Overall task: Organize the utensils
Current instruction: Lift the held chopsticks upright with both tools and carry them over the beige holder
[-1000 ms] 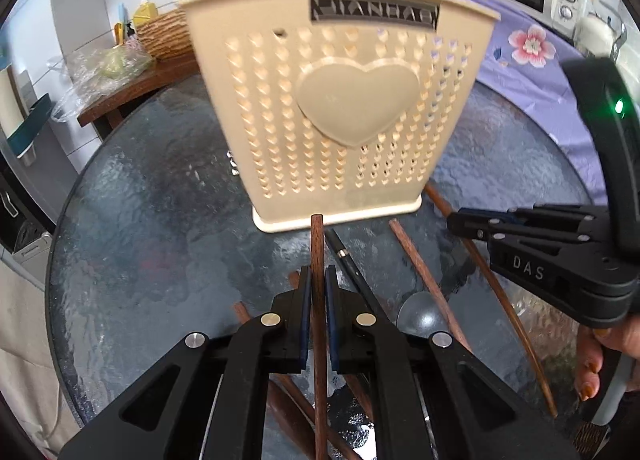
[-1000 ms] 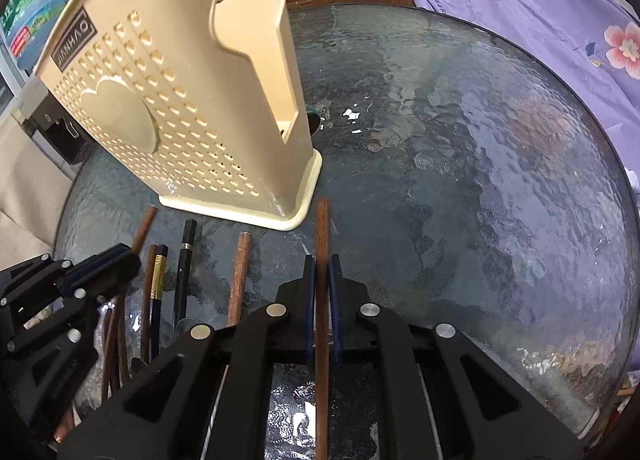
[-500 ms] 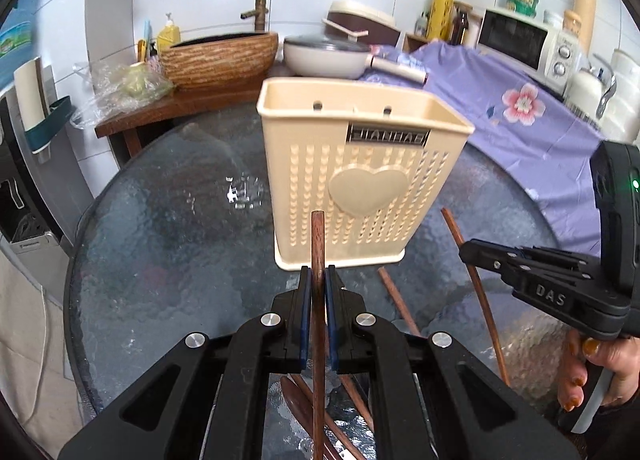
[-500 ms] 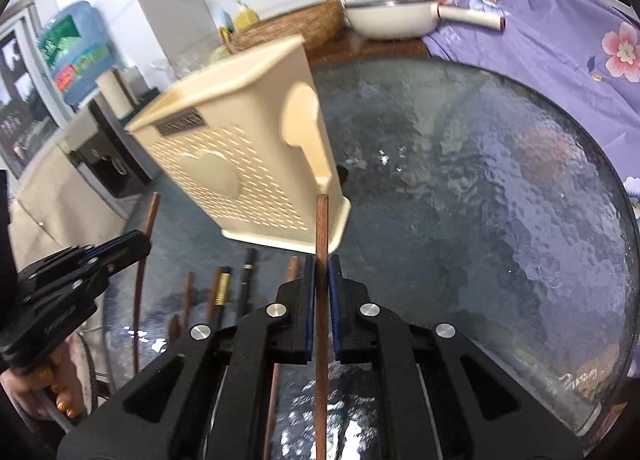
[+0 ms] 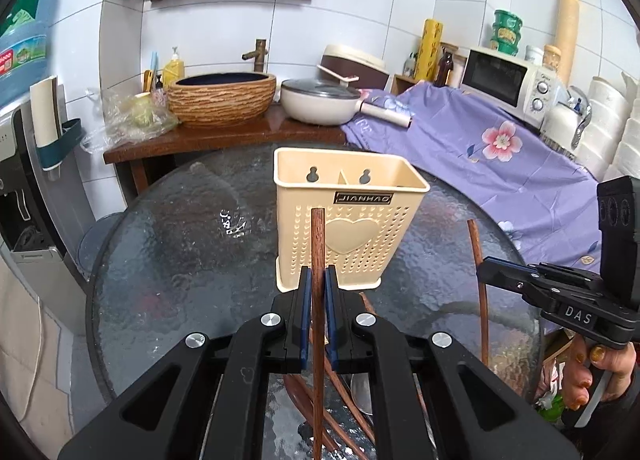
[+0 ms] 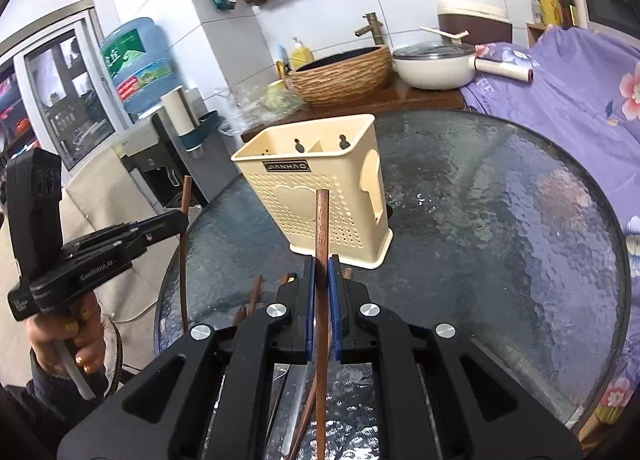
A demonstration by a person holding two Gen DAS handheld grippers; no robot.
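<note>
- The left gripper (image 5: 316, 292) is closed on a brown wooden chopstick (image 5: 318, 244). The stick is in the air in front of the cream utensil holder (image 5: 348, 196), and its upper end reaches the front wall of the holder, left of the heart.
- This chopstick seems light, stiff and smooth; it can slip or turn between the pads. A hold near the middle looks safest.
- Its long axis runs along the fingers, pointing up toward the open top of the holder.
- The right gripper (image 6: 320, 284) is also clamped on a second wooden chopstick (image 6: 321, 228), in front of the holder and right of its heart, pointing the same way.
- More utensils (image 5: 344, 392) lie on the glass table (image 5: 160, 268), on the near side of the holder.
</note>
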